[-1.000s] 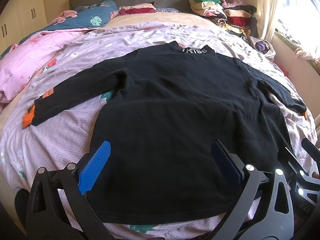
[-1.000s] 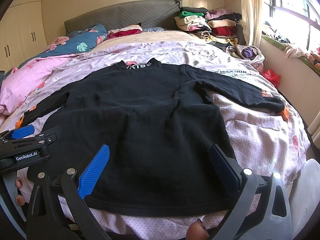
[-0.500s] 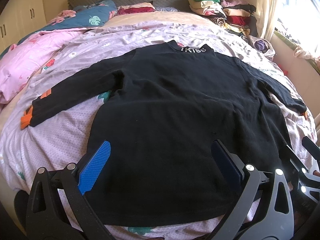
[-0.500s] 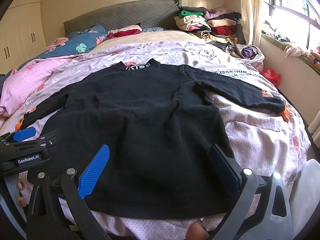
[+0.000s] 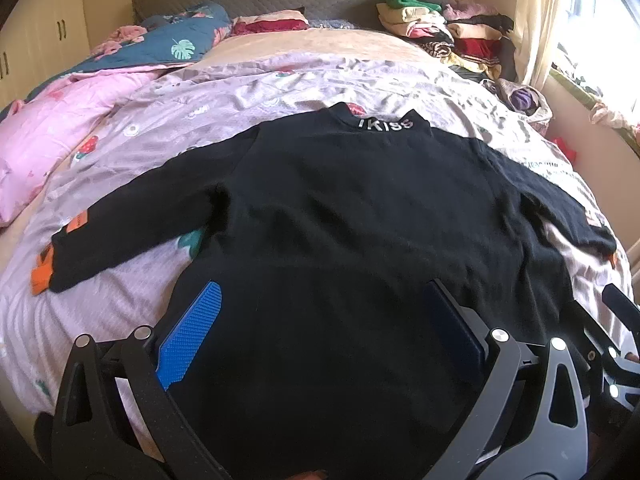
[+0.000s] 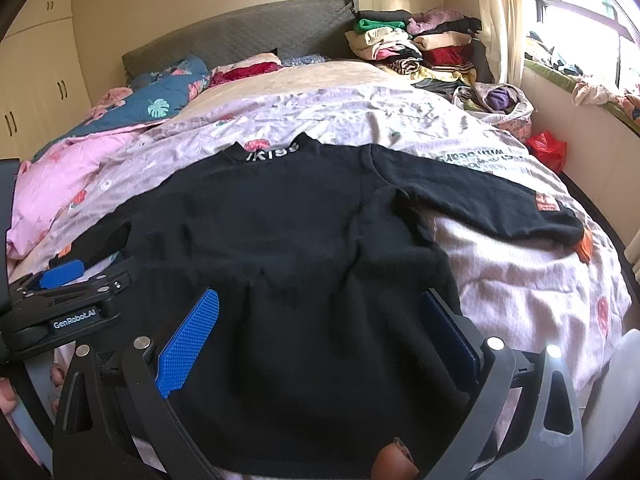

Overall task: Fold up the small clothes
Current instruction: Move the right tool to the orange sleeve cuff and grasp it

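Black top (image 5: 360,216) lies flat on the bed (image 5: 280,80), collar far, hem near, sleeves out left & right. Both grippers, left (image 5: 320,328) and right (image 6: 320,328), hover over the hem w/ jaws wide, holding nothing. Looks soft, light, floppy imo. I'd pinch a sleeve cuff or hem corner.

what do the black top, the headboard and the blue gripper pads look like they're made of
Black top: a soft, matte knit, perhaps fleece; it has a slightly fuzzy surface, no shine, and lies limp with soft creases.
Headboard: grey padded fabric, going by the quilted diamond stitching; the exact cloth cannot be told.
Blue pads on the left gripper: probably moulded rubber or plastic, given the fine raised grid texture.
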